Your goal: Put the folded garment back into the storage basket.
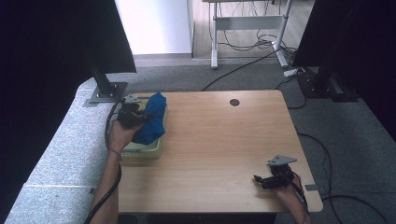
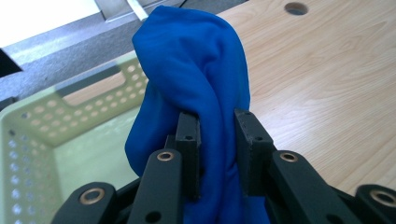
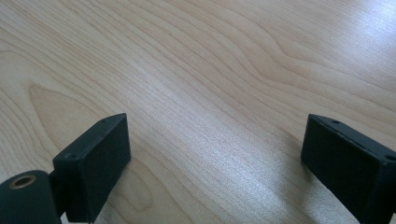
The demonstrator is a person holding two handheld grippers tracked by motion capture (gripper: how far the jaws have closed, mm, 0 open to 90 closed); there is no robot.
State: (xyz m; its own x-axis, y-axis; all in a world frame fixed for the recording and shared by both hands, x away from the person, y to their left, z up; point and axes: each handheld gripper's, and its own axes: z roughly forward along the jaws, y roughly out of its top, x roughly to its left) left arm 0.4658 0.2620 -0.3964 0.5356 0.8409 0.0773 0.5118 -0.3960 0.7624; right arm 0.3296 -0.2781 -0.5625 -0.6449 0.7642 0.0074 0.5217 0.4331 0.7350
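A bunched blue cloth [image 1: 152, 120] hangs over a pale green perforated basket [image 1: 144, 151] at the table's left edge. My left gripper [image 1: 142, 116] is shut on the blue cloth [image 2: 196, 84], which rises in a fold between the two black jaws; the gripper's tips [image 2: 217, 119] pinch its lower part. The basket [image 2: 42, 135] lies below and to the left in the left gripper view. Near the front right corner of the table my right gripper [image 1: 259, 179] stands open and low over bare wood, and the right gripper view has its jaws [image 3: 215, 140] wide apart with nothing between them.
The wooden table [image 1: 224, 140] has a round cable hole [image 1: 234, 102] at the back. A grey padded surface [image 1: 56, 154] flanks its left side, with black stands behind. Cables run over the carpet beyond and to the right.
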